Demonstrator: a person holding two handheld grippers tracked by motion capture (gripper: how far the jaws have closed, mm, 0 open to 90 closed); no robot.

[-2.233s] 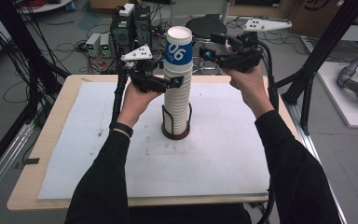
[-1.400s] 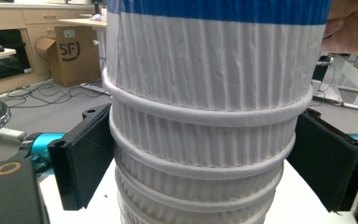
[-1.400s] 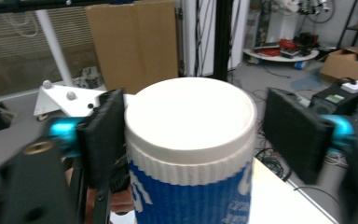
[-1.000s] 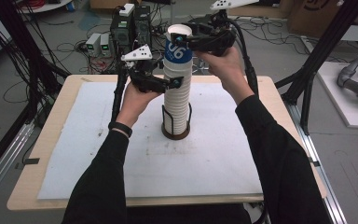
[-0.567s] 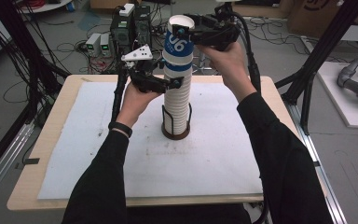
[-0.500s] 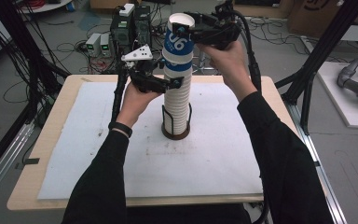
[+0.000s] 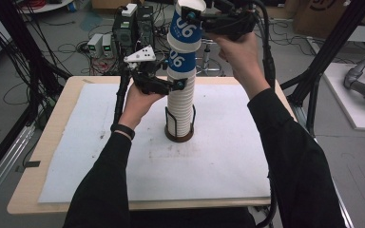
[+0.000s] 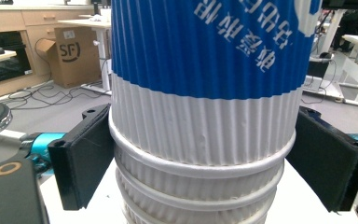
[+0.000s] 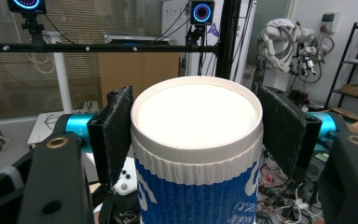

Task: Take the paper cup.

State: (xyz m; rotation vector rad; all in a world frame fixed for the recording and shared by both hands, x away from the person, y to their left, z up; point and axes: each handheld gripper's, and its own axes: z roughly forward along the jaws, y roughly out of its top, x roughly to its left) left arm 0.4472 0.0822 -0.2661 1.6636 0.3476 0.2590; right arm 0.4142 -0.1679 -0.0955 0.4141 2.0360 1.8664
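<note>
A tall stack of upside-down ribbed paper cups (image 7: 180,107) stands in a wire holder with a brown base (image 7: 179,136) at the middle of the table. My left gripper (image 7: 177,85) is shut on the stack about halfway up; its pads (image 8: 81,156) press both sides of the white cups (image 8: 205,135) under a blue-banded one. My right gripper (image 7: 193,18) is shut on the top cup (image 7: 186,31), blue and white with "06" on it, held raised and slightly tilted above the stack. The right gripper view (image 9: 196,135) looks onto that cup's white bottom (image 9: 196,114) between its two pads.
A white mat (image 7: 100,156) covers the wooden table (image 7: 24,202). Black frame poles (image 7: 323,52) stand at both sides. Electronics boxes and cables (image 7: 123,28) lie on the floor behind. A grey robot arm (image 7: 363,83) rests on a white platform at the right.
My right gripper came in from the right, shut on the top cup and lifted it up and away from the stack. The left gripper has kept its hold on the stack.
</note>
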